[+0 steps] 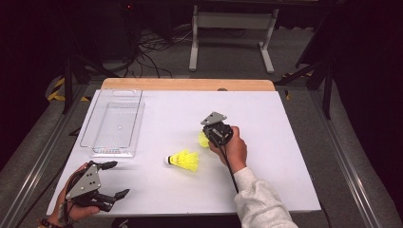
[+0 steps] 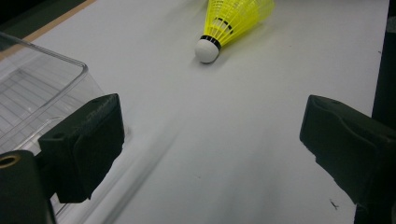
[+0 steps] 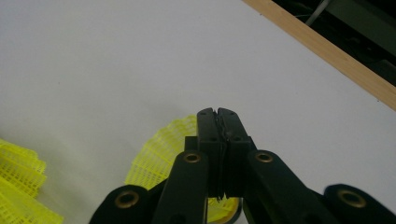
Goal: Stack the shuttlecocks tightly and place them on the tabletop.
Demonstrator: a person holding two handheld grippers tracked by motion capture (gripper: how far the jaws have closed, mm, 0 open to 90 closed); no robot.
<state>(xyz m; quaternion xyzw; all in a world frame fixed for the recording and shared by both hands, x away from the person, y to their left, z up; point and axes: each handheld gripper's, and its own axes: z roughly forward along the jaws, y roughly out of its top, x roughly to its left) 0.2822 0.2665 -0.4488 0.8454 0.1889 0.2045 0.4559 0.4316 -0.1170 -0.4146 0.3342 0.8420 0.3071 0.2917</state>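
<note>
Two yellow shuttlecocks are on the white table. One shuttlecock (image 1: pixel 184 159) (image 2: pixel 233 18) lies on its side at the middle, white cork toward the left; a part of its skirt (image 3: pixel 18 186) is in the right gripper view. The second shuttlecock (image 1: pixel 203 139) (image 3: pixel 159 154) sits under my right gripper (image 1: pixel 210 137) (image 3: pixel 218 112), whose jaws are pressed together on the thin wall of its mesh skirt. My left gripper (image 1: pixel 119 179) (image 2: pixel 210 140) rests at the front left corner, open, with bare table between its jaws.
A clear plastic tray (image 1: pixel 111 153) (image 2: pixel 42 79) stands at the left of the table, just beyond the left gripper. A wooden strip (image 1: pixel 187 84) (image 3: pixel 327 51) runs along the far edge. Cables and a frame stand on the floor behind.
</note>
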